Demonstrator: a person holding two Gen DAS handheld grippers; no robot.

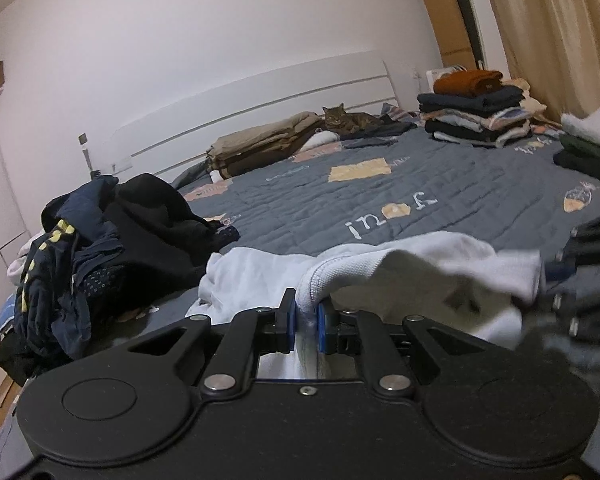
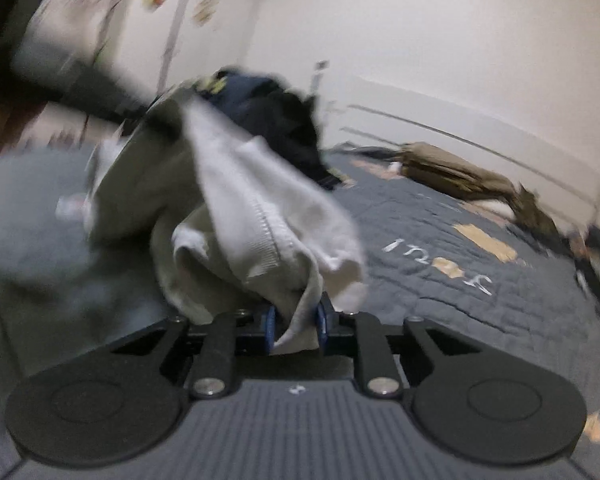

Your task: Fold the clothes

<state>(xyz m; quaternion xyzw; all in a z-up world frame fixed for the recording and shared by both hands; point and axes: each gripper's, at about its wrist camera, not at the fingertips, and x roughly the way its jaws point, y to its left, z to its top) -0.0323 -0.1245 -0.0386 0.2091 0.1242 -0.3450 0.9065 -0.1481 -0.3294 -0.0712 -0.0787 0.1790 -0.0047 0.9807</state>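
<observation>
Left gripper [image 1: 305,322] is clamped on a hem of the white garment [image 1: 400,276], which lies low over the quilt [image 1: 380,200]. The cloth runs rightward from there to the right gripper [image 2: 296,326], whose jaws pinch another bunched edge; its long axis appears to span the two. Left view alone shows a dark pile [image 1: 112,248], cat [image 1: 340,118] and folded stack [image 1: 476,112]. Right view is blurred.
</observation>
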